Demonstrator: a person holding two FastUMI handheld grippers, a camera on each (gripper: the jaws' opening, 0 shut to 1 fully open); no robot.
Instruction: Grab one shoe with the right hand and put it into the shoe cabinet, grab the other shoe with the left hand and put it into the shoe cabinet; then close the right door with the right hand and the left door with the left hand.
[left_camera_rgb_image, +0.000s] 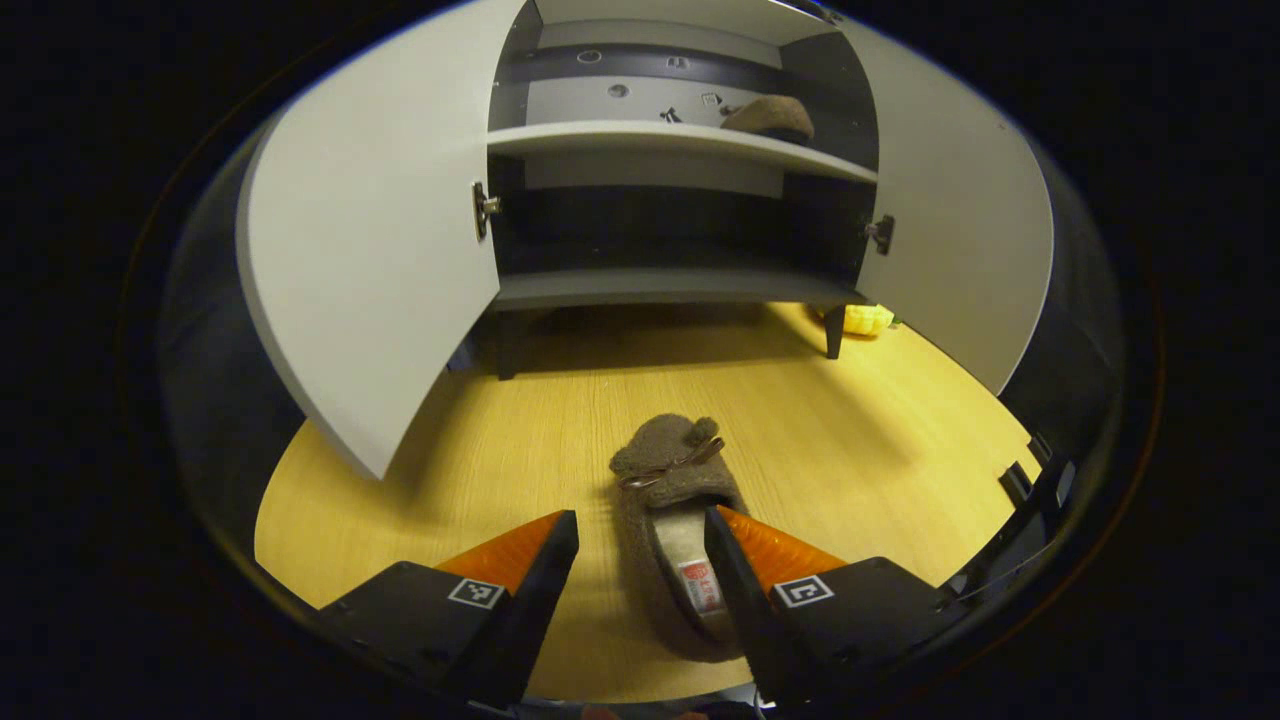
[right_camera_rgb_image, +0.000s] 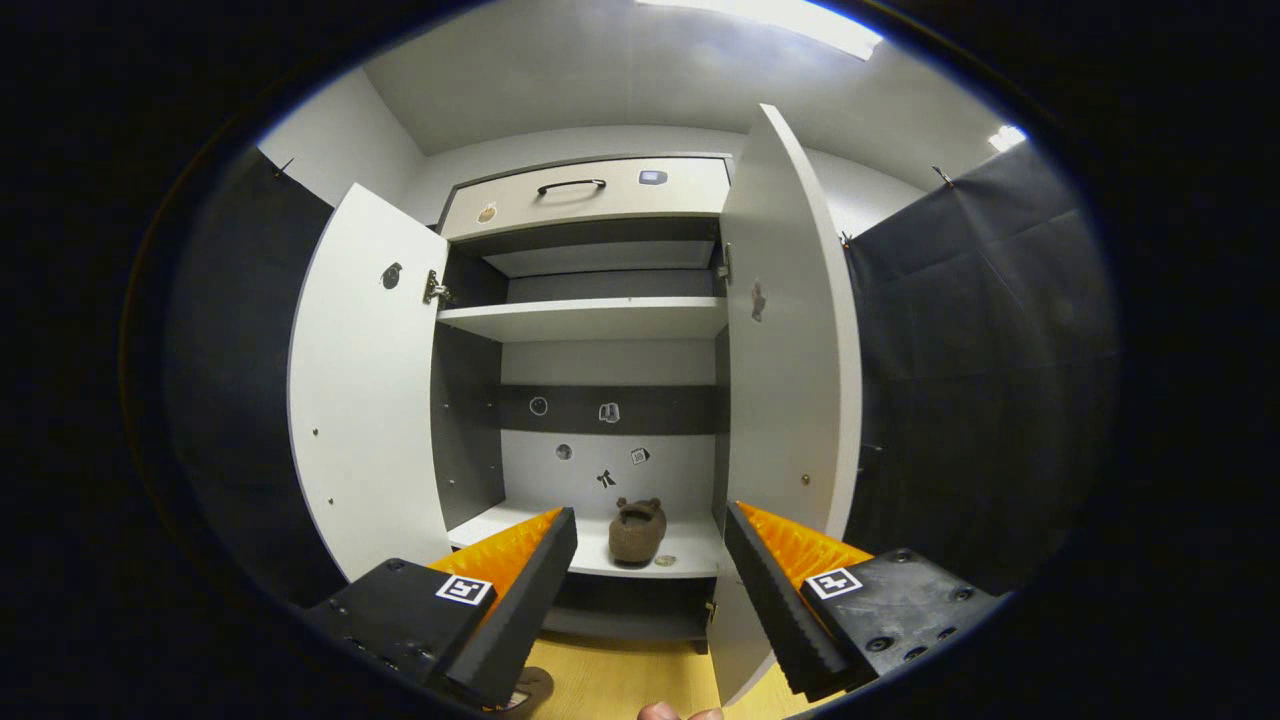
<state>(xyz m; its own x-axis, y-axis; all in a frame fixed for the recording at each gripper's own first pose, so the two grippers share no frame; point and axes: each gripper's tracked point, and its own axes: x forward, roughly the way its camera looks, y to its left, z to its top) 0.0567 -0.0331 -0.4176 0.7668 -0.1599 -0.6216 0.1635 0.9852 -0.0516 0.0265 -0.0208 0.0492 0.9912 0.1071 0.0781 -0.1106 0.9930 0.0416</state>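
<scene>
A brown fuzzy slipper (left_camera_rgb_image: 665, 470) lies on the wooden floor (left_camera_rgb_image: 860, 450), toe toward the shoe cabinet (left_camera_rgb_image: 680, 140). My left gripper (left_camera_rgb_image: 640, 515) is open and low over its heel end, one finger on each side, the right finger at the slipper's edge. The other brown slipper (left_camera_rgb_image: 770, 117) rests on a shelf inside the cabinet. In the right gripper view that slipper (right_camera_rgb_image: 637, 530) sits on the shelf (right_camera_rgb_image: 690, 555), and my right gripper (right_camera_rgb_image: 650, 510) hangs open in front of it, holding nothing. Both the left door (right_camera_rgb_image: 365, 400) and the right door (right_camera_rgb_image: 785, 330) stand wide open.
The open doors (left_camera_rgb_image: 370, 250) (left_camera_rgb_image: 960, 230) flank the floor space before the cabinet. A yellow object (left_camera_rgb_image: 868, 319) lies by the cabinet's right leg. A drawer with a dark handle (right_camera_rgb_image: 590, 195) tops the cabinet. Black cloth walls (right_camera_rgb_image: 980, 380) close in both sides.
</scene>
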